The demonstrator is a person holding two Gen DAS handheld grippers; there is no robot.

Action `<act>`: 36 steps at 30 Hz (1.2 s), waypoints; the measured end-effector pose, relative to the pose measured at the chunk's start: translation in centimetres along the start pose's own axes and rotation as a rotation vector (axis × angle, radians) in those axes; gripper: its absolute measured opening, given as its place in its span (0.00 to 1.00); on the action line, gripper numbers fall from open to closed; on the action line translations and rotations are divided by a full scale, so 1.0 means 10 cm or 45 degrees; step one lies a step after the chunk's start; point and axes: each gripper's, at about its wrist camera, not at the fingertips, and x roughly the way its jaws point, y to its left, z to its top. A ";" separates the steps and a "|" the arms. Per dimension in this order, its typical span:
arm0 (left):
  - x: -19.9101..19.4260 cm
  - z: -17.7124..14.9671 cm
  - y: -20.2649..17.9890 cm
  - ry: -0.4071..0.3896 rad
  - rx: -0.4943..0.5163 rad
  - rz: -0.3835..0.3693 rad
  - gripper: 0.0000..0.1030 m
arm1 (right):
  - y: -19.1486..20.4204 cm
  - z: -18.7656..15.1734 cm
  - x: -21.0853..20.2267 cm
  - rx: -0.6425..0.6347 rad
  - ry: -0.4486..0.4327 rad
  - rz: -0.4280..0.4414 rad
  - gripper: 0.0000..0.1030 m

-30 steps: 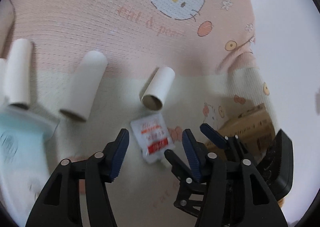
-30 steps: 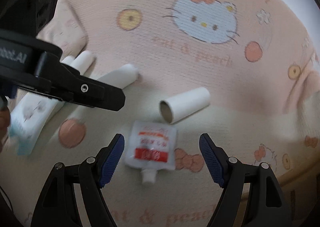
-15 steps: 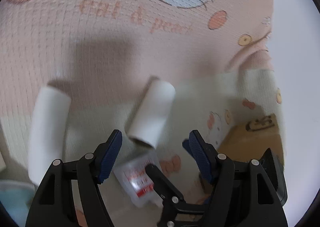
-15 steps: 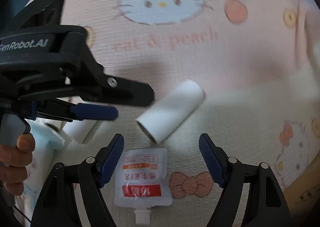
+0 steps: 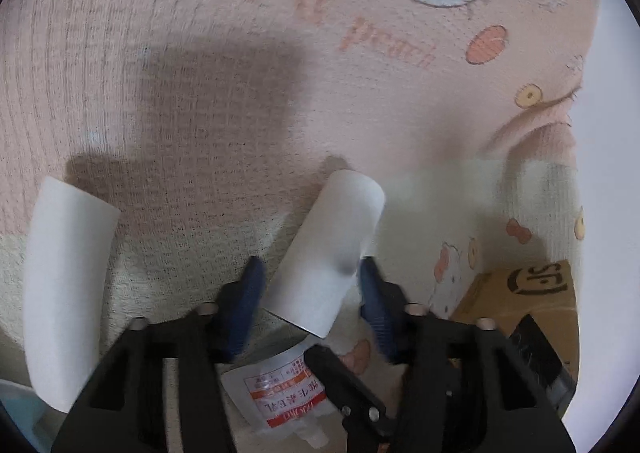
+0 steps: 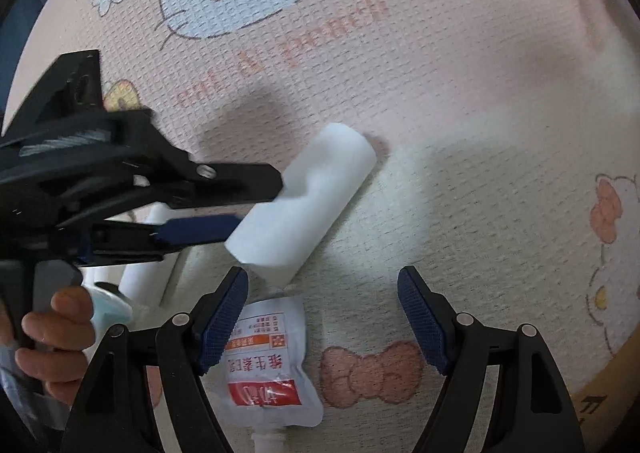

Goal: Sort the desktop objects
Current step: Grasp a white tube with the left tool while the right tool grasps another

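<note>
A short white cardboard tube (image 5: 332, 253) lies on the pink cat-print cloth (image 5: 240, 93), its near end between my left gripper's (image 5: 310, 265) blue pads. The jaws are closing on it. In the right wrist view the left gripper (image 6: 260, 201) reaches in from the left, and its upper finger dents the tube (image 6: 308, 205). My right gripper (image 6: 322, 281) hangs open just in front of the tube's near end. A white pouch with a red label (image 6: 268, 373) lies below its left finger. The pouch (image 5: 280, 401) also shows under the left gripper.
A second white tube (image 5: 64, 293) lies to the left, and more tubes (image 6: 144, 285) and a pale blue packet (image 6: 108, 309) lie behind the left gripper. A cardboard box (image 5: 520, 293) stands at the cloth's right edge. A hand (image 6: 56, 341) holds the left gripper's handle.
Both grippers moved forward and lower over the cloth. The left gripper slid past the pouch to the tube and narrowed its jaws onto it. The right gripper rolled and stayed open.
</note>
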 end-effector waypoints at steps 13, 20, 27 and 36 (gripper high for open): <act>0.07 -0.12 0.05 0.051 -0.028 -0.081 0.43 | 0.09 0.01 0.12 -0.092 0.042 0.073 0.42; -0.13 -0.22 0.01 -0.027 -0.009 -0.131 0.39 | 0.13 0.02 0.02 -0.115 0.018 0.100 0.42; -0.39 -0.48 -0.15 -0.137 0.108 -0.119 0.39 | 0.41 -0.04 -0.18 -0.211 -0.007 0.078 0.42; -0.77 -0.81 -0.39 -0.297 0.225 -0.110 0.39 | 0.75 -0.15 -0.47 -0.349 -0.058 0.052 0.42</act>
